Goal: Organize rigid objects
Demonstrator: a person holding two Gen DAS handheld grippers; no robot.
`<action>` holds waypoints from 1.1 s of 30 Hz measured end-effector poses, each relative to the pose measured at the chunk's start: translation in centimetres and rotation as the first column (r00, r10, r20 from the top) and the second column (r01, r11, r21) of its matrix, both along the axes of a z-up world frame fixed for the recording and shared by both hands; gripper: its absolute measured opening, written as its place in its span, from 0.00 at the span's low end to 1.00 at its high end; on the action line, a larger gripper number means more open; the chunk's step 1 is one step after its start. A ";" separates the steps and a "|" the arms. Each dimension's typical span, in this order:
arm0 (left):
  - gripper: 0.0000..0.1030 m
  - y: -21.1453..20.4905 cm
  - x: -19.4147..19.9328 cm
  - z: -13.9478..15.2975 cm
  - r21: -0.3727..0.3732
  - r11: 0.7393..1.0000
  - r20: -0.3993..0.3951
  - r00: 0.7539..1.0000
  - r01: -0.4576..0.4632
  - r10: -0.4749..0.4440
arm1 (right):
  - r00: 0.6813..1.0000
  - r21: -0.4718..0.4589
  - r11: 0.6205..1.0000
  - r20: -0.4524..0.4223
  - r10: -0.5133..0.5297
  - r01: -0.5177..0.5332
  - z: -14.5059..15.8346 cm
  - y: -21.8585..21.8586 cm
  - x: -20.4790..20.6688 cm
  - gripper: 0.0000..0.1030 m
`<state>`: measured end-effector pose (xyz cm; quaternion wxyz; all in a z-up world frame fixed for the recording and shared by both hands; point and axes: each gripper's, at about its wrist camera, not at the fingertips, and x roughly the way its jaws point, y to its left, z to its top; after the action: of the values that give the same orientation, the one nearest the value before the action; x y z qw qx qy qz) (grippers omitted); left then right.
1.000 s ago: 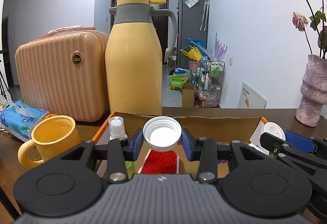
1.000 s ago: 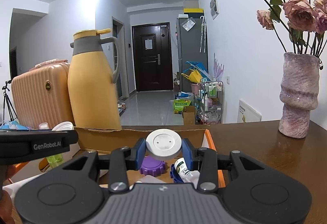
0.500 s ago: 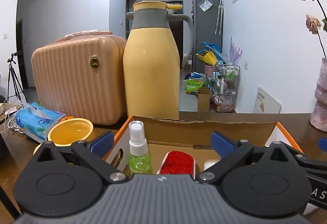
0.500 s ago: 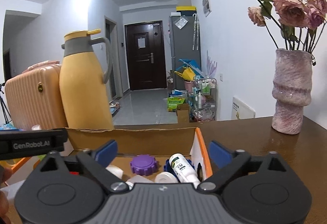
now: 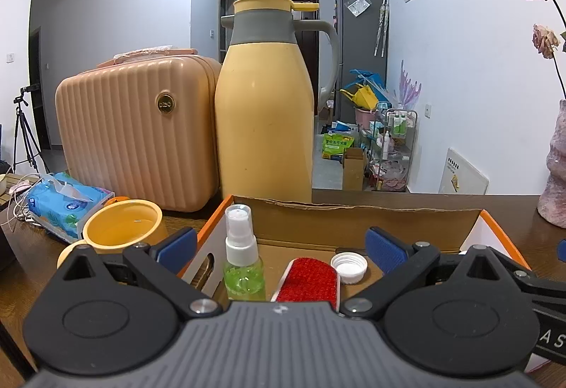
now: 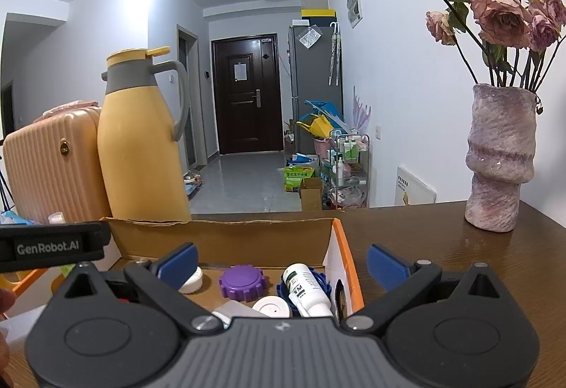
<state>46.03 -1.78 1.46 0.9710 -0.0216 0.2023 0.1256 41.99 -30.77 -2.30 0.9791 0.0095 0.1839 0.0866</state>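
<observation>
Over the cardboard box (image 5: 353,214), both grippers are hanging side by side on a brown wooden table (image 6: 442,246). The left gripper (image 5: 281,243) is standing with its blue pads (image 5: 177,244) spread wide and nothing between them. Below it, inside the left part of the box, a green spray bottle (image 5: 242,257) is standing upright, a red brush (image 5: 307,280) is lying just to its right, and a white bottle cap (image 5: 348,267) is resting open side up beside the brush's far right corner.

The right gripper (image 6: 283,262) is opening its jaws, now nearly as wide as they go, and it is gripping nothing. Beneath it, in the right part of the box, a purple ribbed lid (image 6: 241,281) is lying flat, a white tube (image 6: 307,289) is lying on a blue lid near the box's right wall, a round white lid (image 6: 272,306) is sitting just left of the tube, and a small white jar (image 6: 192,280) is showing partly behind the left finger.

Beyond the box, a yellow thermos jug (image 5: 263,112) is standing next to a peach suitcase (image 5: 138,129). A yellow mug (image 5: 122,232) and a pack of wipes (image 5: 63,200) are sitting to the left, and a pink vase (image 6: 500,158) of dried roses is standing far right.
</observation>
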 end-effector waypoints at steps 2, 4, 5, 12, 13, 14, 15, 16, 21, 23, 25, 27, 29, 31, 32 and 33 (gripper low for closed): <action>1.00 0.0 0.0 0.0 -0.001 1.000 0.000 1.000 0.002 -0.002 | 1.000 -0.002 1.000 0.000 -0.003 0.003 0.0 0.0 0.0 0.99; 1.00 0.1 -0.1 0.0 -0.006 1.000 0.001 1.000 0.005 -0.005 | 1.000 0.000 1.000 0.000 -0.007 0.007 0.0 -0.1 0.0 1.00; 1.00 0.1 -0.1 0.0 -0.008 1.000 0.001 1.000 0.006 -0.006 | 1.000 0.002 1.000 0.000 -0.009 0.009 0.1 -0.2 0.0 1.00; 1.00 0.2 -0.4 0.3 -0.022 1.000 0.003 1.000 0.012 -0.012 | 1.000 0.005 1.000 0.005 -0.017 0.017 0.4 -0.5 -0.6 1.00; 1.00 0.3 -0.6 0.4 -0.025 1.000 0.005 1.000 0.013 -0.013 | 1.000 0.005 1.000 0.008 -0.017 0.017 0.5 -0.5 -0.8 1.00; 1.00 0.3 -0.7 0.5 -0.026 1.000 0.008 1.000 0.014 -0.014 | 1.000 0.004 1.000 0.011 -0.017 0.017 0.6 -0.5 -1.0 1.00; 1.00 0.3 -0.9 0.6 -0.027 1.000 0.011 1.000 0.015 -0.015 | 1.000 0.004 1.000 0.015 -0.016 0.016 0.7 -0.6 -1.2 1.00; 1.00 0.2 -1.1 0.7 -0.026 1.000 0.016 1.000 0.016 -0.016 | 1.000 0.005 1.000 0.020 -0.017 0.017 0.8 -0.6 -1.4 1.00; 1.00 0.3 -2.3 1.1 -0.025 0.999 0.033 0.999 0.020 -0.019 | 0.999 0.009 1.000 0.033 -0.013 0.013 1.4 -0.8 -2.8 1.00; 1.00 0.5 -2.9 1.4 -0.029 0.999 0.039 0.999 0.021 -0.020 | 0.999 0.008 1.000 0.036 -0.011 0.011 1.6 -0.7 -3.5 1.00; 1.00 0.6 -3.6 1.6 -0.030 0.999 0.045 0.999 0.020 -0.019 | 0.999 0.010 1.000 0.035 -0.009 0.009 1.8 -0.7 -4.2 1.00; 1.00 0.9 -4.3 1.9 -0.032 0.999 0.050 0.999 0.020 -0.018 | 0.999 0.011 1.000 0.035 -0.007 0.007 2.0 -0.7 -4.8 1.00; 1.00 1.1 -5.1 2.1 -0.032 0.999 0.051 0.998 0.021 -0.019 | 0.999 0.010 1.000 0.038 -0.004 0.004 2.3 -0.6 -5.6 1.00; 1.00 1.2 -5.9 2.3 -0.028 0.999 0.052 0.999 0.019 -0.017 | 0.999 0.009 1.000 0.041 -0.002 0.002 2.5 -0.6 -6.4 1.00; 1.00 1.3 -6.4 2.4 -0.028 0.999 0.053 0.998 0.019 -0.017 | 0.999 0.009 1.000 0.042 -0.001 0.001 2.7 -0.6 -6.9 1.00; 1.00 1.5 -6.8 2.4 -0.030 0.999 0.054 0.998 0.019 -0.017 | 0.999 0.010 1.000 0.043 0.001 -0.001 2.9 -0.7 -7.4 1.00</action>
<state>39.19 -0.30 3.90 0.9767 -0.0377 0.1783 0.1130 34.61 -31.42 0.57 0.9827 0.0123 0.1624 0.0883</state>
